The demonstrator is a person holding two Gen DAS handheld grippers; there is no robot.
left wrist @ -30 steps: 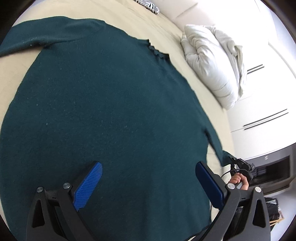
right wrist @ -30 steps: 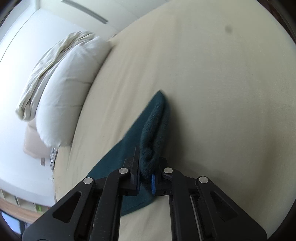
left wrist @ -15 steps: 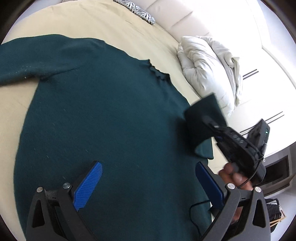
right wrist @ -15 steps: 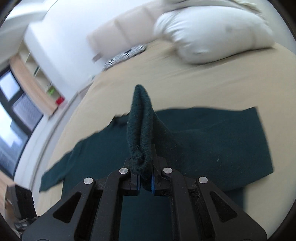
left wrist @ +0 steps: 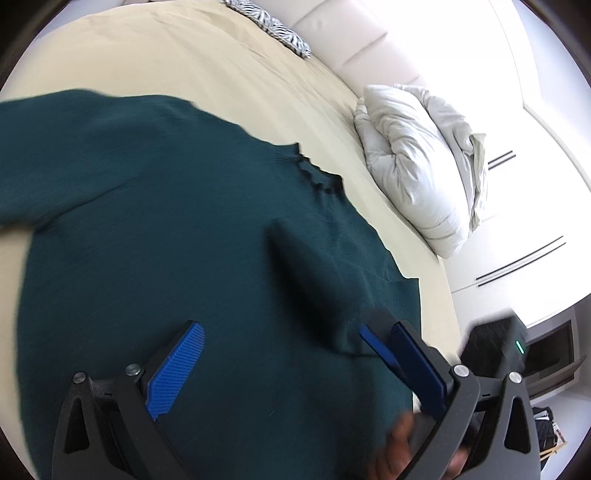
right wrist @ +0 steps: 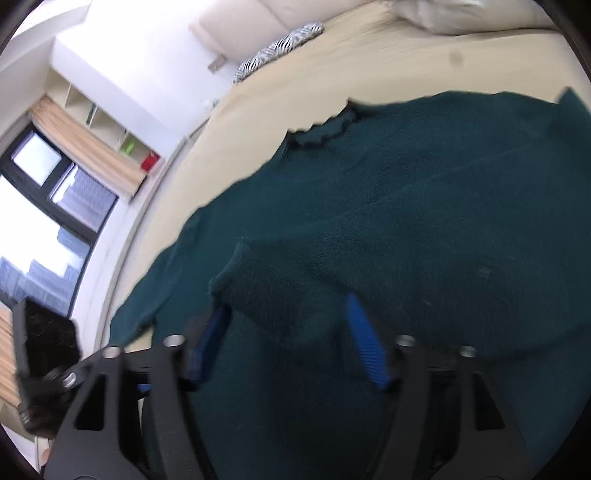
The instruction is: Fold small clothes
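A dark teal sweater (left wrist: 155,221) lies flat on the beige bed (left wrist: 177,55), its frilled neck (right wrist: 325,133) toward the headboard. One sleeve (left wrist: 314,284) is folded across the body. Its ribbed cuff (right wrist: 273,291) rests on the sweater between the fingers of my right gripper (right wrist: 288,343), whose jaws are opening; the blue pads stand clear of the cloth. My left gripper (left wrist: 295,354) hovers open over the sweater's lower body with nothing between its pads. The other sleeve (right wrist: 155,291) stretches out to the left.
A white pillow (left wrist: 417,166) and a zebra-striped cushion (left wrist: 280,29) lie near the padded headboard (left wrist: 369,40). White cabinets (left wrist: 517,229) stand beyond the bed's right side. A window (right wrist: 44,221) and wall shelves (right wrist: 96,110) are on the left. A hand (left wrist: 402,443) shows low in the left wrist view.
My right gripper carried the sleeve from the bare bed over onto the sweater's body, then its jaws parted and let the cuff go. The left gripper drifted sideways, still open.
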